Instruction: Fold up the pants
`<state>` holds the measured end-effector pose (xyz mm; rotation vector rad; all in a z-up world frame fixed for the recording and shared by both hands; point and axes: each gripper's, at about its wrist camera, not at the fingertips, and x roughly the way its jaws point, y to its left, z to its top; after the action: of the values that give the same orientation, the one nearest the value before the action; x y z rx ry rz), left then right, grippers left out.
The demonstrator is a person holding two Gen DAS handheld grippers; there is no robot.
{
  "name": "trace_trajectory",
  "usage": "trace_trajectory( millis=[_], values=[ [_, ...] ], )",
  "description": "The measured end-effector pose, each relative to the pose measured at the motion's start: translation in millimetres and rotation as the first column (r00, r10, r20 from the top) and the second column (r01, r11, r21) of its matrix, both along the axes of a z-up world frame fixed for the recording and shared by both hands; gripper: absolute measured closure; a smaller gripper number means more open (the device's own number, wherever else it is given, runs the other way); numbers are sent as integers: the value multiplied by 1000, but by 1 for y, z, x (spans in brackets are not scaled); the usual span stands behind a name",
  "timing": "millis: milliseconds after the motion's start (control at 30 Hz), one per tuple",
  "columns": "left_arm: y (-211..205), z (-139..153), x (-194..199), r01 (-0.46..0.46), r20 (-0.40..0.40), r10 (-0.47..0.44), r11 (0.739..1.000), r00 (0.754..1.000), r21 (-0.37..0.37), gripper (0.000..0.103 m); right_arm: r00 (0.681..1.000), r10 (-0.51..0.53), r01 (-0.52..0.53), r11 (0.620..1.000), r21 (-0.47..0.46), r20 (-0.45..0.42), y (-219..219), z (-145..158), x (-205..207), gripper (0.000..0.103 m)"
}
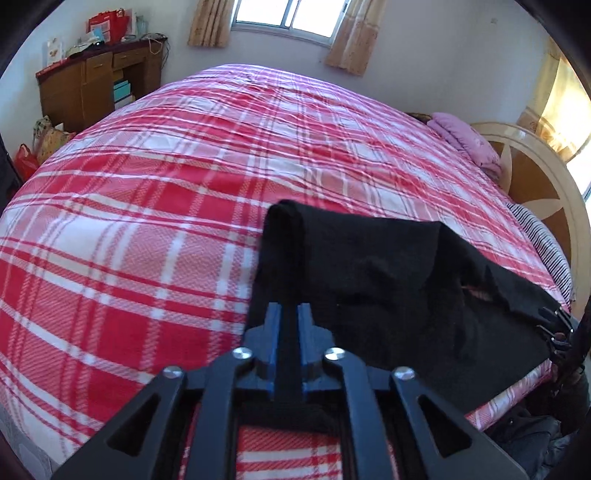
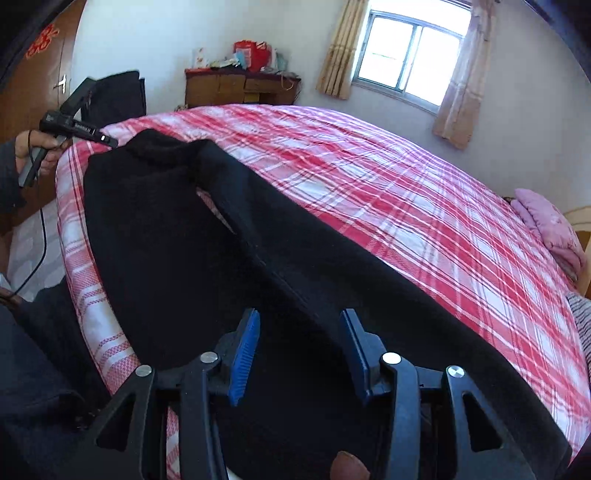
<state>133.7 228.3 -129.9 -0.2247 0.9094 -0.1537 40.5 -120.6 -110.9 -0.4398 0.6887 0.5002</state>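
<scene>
Black pants (image 1: 388, 280) lie along the near edge of the red-and-white plaid bed (image 1: 147, 221). In the left wrist view my left gripper (image 1: 291, 310) has its blue jaws close together, and a fold at the end of the pants fills the narrow gap. The right wrist view shows the pants (image 2: 221, 258) running away toward that left gripper (image 2: 107, 140), held by a hand (image 2: 33, 151) at the far end. My right gripper (image 2: 299, 321) hovers over the near end with its jaws wide apart. Cloth lies below and between them, unpinched.
A pink pillow (image 1: 469, 144) and a striped one (image 1: 543, 240) lie by the round wooden headboard (image 1: 535, 184) on the right. A cluttered wooden desk (image 1: 96, 81) stands against the far wall under a curtained window (image 1: 291, 18). Bags (image 1: 40, 147) sit on the floor beside the bed.
</scene>
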Motion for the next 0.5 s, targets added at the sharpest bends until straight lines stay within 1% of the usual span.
trace_trajectory(
  millis=[33, 100, 167, 300, 367, 400, 433, 467, 500],
  values=[
    [-7, -1, 2, 10, 3, -10, 1000, 1000, 21, 70, 1000, 11, -11, 1000, -10, -2, 4, -2, 1, 49],
    [-18, 0, 5, 15, 28, -17, 997, 999, 77, 58, 1000, 28, -28, 999, -17, -7, 12, -5, 1, 49],
    [-22, 2, 10, 18, 48, -23, 995, 999, 99, 58, 999, 44, -44, 999, -4, -15, 17, -6, 0, 49],
    [-22, -4, 27, 8, 27, -11, 994, 1000, 106, 58, 998, 65, -65, 998, -9, -10, 25, -7, -4, 49],
    [-24, -7, 33, 7, 21, -9, 994, 1000, 106, 62, 998, 65, -65, 998, -13, -1, 25, -6, -4, 49],
    [-25, -8, 35, 5, 19, -7, 993, 1000, 115, 75, 998, 63, -63, 998, -18, 4, 25, -6, -3, 49],
    [-27, -10, 37, 6, 10, -8, 992, 1000, 127, 83, 998, 59, -59, 998, -27, 10, 25, -6, -3, 49],
    [-28, -10, 38, 5, 5, -6, 991, 1000, 133, 86, 998, 53, -52, 998, -39, 16, 24, -6, -2, 49],
    [-29, -9, 38, 6, 4, -7, 990, 1000, 138, 93, 999, 44, -42, 998, -56, 24, 24, -6, 0, 49]
  ],
)
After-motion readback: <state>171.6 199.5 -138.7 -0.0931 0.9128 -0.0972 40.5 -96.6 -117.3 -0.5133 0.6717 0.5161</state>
